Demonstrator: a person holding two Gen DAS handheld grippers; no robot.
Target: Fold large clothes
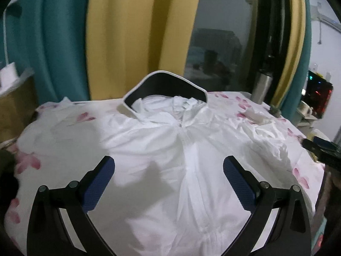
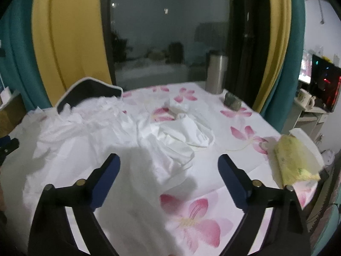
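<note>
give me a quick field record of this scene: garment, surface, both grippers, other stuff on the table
garment: white zip-front jacket, spread flat, unfolded, one sleeve crumpled
surface: white tablecloth with pink flowers
left gripper: open, empty, above the jacket
right gripper: open, empty
also present: steel tumbler, yellow cloth

A steel tumbler point(image 2: 217, 74) stands far ahead of the gripper, a small grey jar point(image 2: 232, 102) just right of it. A yellow cloth point(image 2: 295, 161) lies right. Yellow curtains point(image 2: 61, 40) hang behind.
</note>
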